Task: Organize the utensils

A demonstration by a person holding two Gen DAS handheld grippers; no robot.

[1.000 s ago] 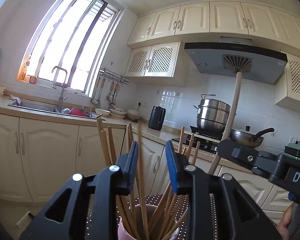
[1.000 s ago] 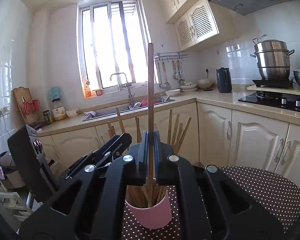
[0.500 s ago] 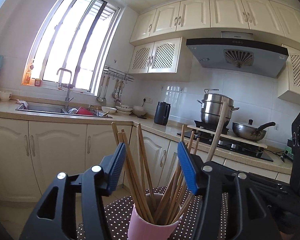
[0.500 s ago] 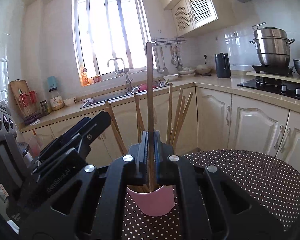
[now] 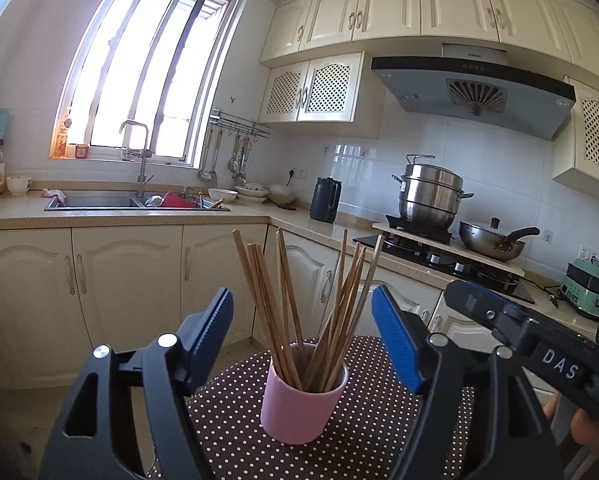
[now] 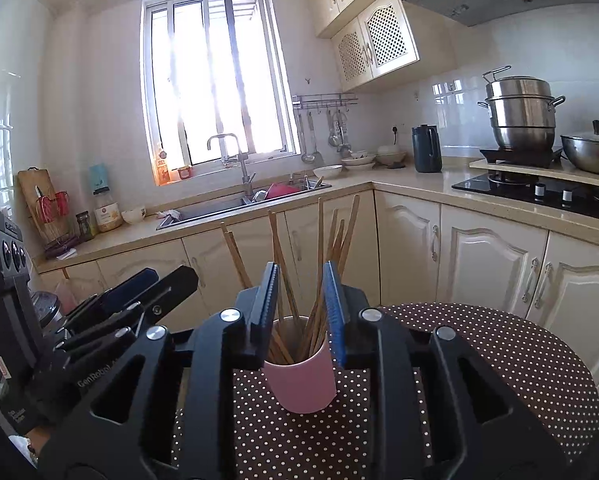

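Black angular left hand-held gripper, ribbed blue pads, silver screws, right hand-held gripper alike

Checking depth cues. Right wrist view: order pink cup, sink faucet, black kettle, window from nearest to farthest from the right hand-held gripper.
1. Pink cup, right at the right hand-held gripper, on the dotted table.
2. Sink faucet, straight ahead at the counter.
3. Window, just behind the faucet.
Black kettle, right, in the counter corner: too close to call against the faucet.

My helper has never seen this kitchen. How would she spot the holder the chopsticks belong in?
Find the round table with the brown white-dotted cloth in front of the cream cabinets. On it stands a small pink cylindrical cup bristling with wooden chopsticks. It is the only thing visible on that cloth.
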